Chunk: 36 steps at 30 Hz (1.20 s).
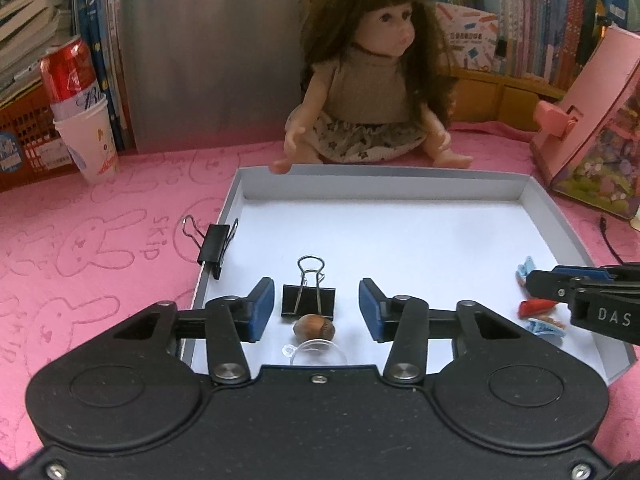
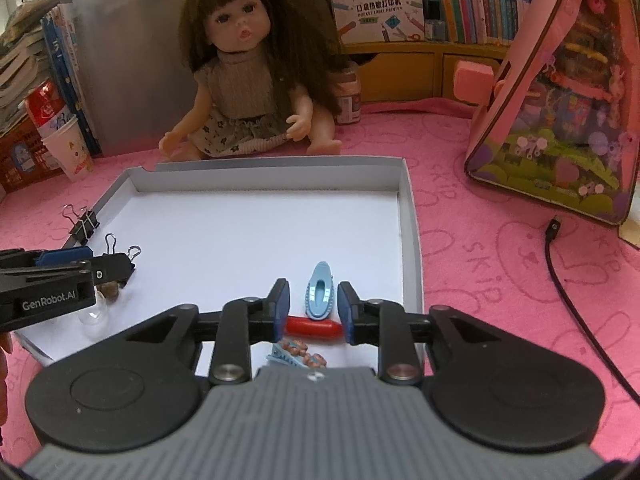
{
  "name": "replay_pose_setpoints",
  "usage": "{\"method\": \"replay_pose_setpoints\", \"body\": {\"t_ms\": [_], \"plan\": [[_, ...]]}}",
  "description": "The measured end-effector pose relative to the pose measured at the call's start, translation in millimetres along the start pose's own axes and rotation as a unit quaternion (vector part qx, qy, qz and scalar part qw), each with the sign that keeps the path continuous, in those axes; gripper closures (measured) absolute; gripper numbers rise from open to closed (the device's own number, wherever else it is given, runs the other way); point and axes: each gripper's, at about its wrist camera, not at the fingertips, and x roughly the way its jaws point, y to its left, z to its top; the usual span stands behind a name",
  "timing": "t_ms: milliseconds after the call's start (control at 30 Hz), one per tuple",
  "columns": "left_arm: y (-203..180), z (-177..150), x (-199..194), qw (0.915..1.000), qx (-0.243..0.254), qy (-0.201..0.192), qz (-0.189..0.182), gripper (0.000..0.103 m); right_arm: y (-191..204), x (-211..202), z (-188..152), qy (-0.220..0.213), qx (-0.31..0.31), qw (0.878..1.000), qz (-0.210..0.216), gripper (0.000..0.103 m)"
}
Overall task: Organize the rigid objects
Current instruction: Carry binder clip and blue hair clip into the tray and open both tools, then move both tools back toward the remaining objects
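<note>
Left wrist view, left gripper (image 1: 317,307) wide open over binder clip (image 1: 308,299), empty

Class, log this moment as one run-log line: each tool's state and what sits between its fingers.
left tool: open, over binder clip and nut | right tool: open, flanking red piece | all inside tray

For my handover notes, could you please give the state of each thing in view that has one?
Left gripper: open, around binder clip.
Right gripper: open, around red clip.
Rim clip: clamped on tray wall.
Blue clip: lying flat.
Tray: open, lidless.
Doll: seated upright.
Can: upright in cup.
</note>
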Motion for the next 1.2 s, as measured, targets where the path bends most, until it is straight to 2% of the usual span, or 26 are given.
{"method": "replay_pose_setpoints", "body": {"t_ms": [333, 433, 800, 1000, 1200], "plan": [[-6, -7, -35, 0.9995, 0.009, -0.027, -0.011, 0.04, 1, -25, -4, -0.025, -0.007, 1.0, 0.005, 0.027], [-9, -13, -48, 0.999, 0.017, -0.037, -0.018, 0.036, 0, -34, -7, -0.029, -0.007, 0.999, 0.011, 0.023], [-16, -43, -93, 0.9971, 0.017, -0.066, -0.034, 0.032, 2, -70, -24, -0.057, -0.013, 0.998, 0.025, 0.017], [-10, -71, -115, 0.9964, 0.002, -0.07, -0.048, 0.032, 3, -88, -44, -0.071, -0.022, 0.997, 0.033, 0.015], [-10, -100, -137, 0.9953, 0.013, -0.086, -0.043, 0.03, 4, -101, -70, -0.078, -0.028, 0.996, 0.035, 0.014]]}}
